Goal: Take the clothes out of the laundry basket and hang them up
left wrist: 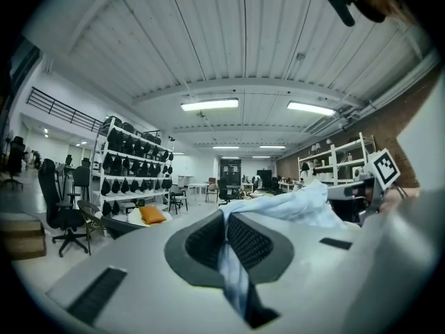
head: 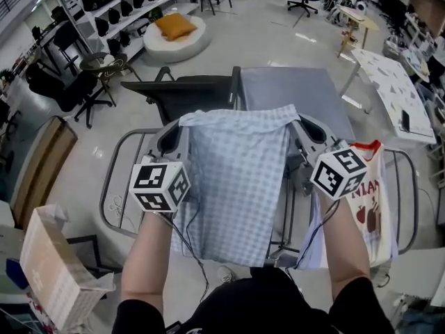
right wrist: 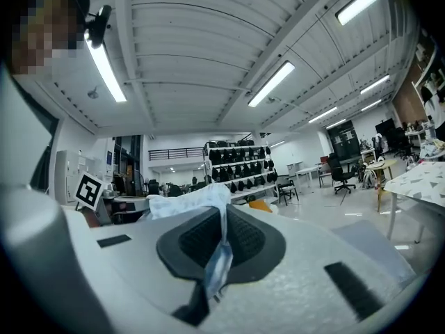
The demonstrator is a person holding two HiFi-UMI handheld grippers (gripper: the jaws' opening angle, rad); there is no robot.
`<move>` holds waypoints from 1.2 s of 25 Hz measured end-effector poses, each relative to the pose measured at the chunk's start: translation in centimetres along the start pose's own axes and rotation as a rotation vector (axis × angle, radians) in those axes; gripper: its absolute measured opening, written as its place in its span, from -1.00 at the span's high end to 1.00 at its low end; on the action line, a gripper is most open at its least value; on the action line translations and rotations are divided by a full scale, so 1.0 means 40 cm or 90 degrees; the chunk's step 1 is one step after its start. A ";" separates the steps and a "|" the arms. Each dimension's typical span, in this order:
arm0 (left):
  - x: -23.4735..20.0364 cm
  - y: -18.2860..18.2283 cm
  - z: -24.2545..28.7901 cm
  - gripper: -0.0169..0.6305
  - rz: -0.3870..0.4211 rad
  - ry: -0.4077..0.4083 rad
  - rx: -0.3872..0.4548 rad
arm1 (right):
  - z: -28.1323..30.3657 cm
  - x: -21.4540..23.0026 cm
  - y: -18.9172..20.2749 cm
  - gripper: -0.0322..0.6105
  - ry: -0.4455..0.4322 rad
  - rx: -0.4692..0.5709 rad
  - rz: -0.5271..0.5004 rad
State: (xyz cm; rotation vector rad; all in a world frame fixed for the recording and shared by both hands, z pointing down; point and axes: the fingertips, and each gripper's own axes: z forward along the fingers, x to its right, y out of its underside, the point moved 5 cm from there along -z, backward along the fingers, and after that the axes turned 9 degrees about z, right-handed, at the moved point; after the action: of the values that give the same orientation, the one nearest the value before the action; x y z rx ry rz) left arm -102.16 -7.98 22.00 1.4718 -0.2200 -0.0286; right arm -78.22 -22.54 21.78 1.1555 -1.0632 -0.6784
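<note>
A light blue checked garment hangs spread out between my two grippers, over a metal drying rack. My left gripper is shut on the garment's upper left corner, and my right gripper is shut on its upper right corner. In the left gripper view the cloth runs out of the closed left gripper toward the right. In the right gripper view the cloth is pinched in the right gripper and trails left. Both grippers point level, away from me.
A white shirt with red print hangs on the rack's right side. Behind the rack stand a dark chair-like frame and a grey table. A cardboard box sits at lower left. Office chairs and shelves stand further back.
</note>
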 end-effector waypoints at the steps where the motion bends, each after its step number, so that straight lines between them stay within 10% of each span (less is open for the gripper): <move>1: -0.001 0.006 0.023 0.91 -0.001 0.000 -0.003 | 0.014 0.019 0.003 0.85 0.004 -0.002 0.003; 30: 0.032 0.456 0.318 0.90 0.054 0.046 -0.241 | 0.238 0.295 0.369 0.83 0.125 -0.235 0.016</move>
State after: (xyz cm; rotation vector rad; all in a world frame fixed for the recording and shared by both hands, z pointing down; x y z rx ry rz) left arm -105.10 -18.81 41.24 1.0842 -0.2045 0.0492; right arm -83.77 -32.07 39.85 0.8671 -0.7480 -0.6923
